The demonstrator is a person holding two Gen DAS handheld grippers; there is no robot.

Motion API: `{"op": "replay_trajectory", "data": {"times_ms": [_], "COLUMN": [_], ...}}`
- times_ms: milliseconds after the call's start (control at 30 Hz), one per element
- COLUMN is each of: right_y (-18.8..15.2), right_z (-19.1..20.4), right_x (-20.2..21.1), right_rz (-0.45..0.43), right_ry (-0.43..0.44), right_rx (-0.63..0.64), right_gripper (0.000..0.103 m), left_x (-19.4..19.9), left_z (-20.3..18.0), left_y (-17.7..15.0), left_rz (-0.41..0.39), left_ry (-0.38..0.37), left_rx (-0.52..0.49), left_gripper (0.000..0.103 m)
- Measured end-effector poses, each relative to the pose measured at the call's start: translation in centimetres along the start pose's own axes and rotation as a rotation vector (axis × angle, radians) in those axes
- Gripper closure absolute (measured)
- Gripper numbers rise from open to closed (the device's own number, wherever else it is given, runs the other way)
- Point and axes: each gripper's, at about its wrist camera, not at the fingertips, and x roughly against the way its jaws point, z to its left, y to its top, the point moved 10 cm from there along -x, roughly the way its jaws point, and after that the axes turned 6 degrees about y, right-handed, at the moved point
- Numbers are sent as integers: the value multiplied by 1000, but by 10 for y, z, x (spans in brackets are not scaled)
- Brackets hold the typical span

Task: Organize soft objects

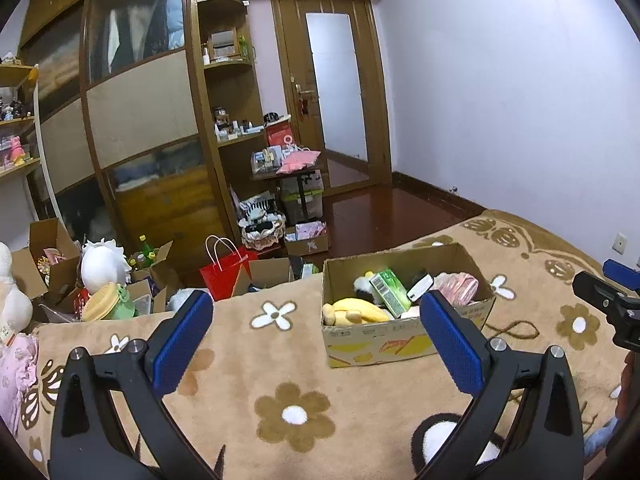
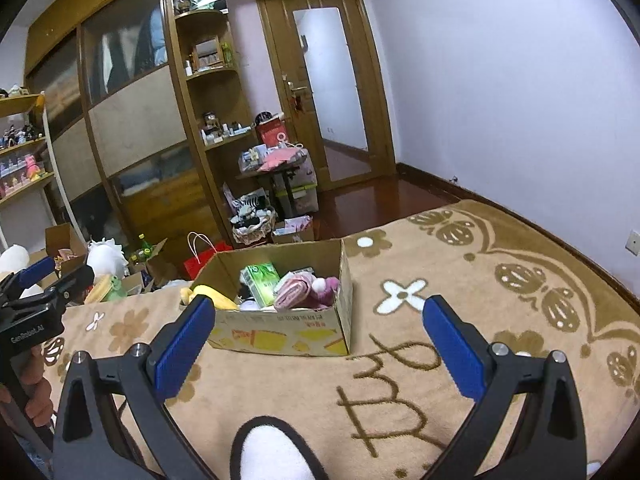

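Observation:
A cardboard box (image 1: 404, 340) stands on a tan flowered blanket (image 1: 296, 364); it also shows in the right wrist view (image 2: 280, 334). Inside lie a yellow plush (image 1: 356, 310), a green packet (image 1: 390, 288), a pink soft item (image 2: 298, 290) and other things. My left gripper (image 1: 316, 316) is open and empty, held above the blanket in front of the box. My right gripper (image 2: 318, 320) is open and empty, just right of the box front. A white and dark plush (image 2: 272, 452) lies on the blanket below the right gripper.
Beyond the bed's far edge the floor holds several cardboard boxes, a red paper bag (image 1: 224, 272), a white plush (image 1: 102, 262) and a small loaded table (image 1: 286, 168). A wooden wardrobe (image 1: 136, 120) and door (image 1: 336, 84) stand behind. The wall is to the right.

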Motion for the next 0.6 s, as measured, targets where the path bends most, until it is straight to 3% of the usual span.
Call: {"op": "replay_trajectory", "data": {"times_ms": [600], "right_y": [-9], "right_z": [-6], "right_x": [-19], "right_rz": [2], "right_ry": [-17], "right_rx": [25], "right_gripper": [0], "left_x": [-19], "left_z": [-5], "left_y": [-15], "left_rz": [34], "left_ry": [3], "left_rx": [11], "left_gripper": [1]}}
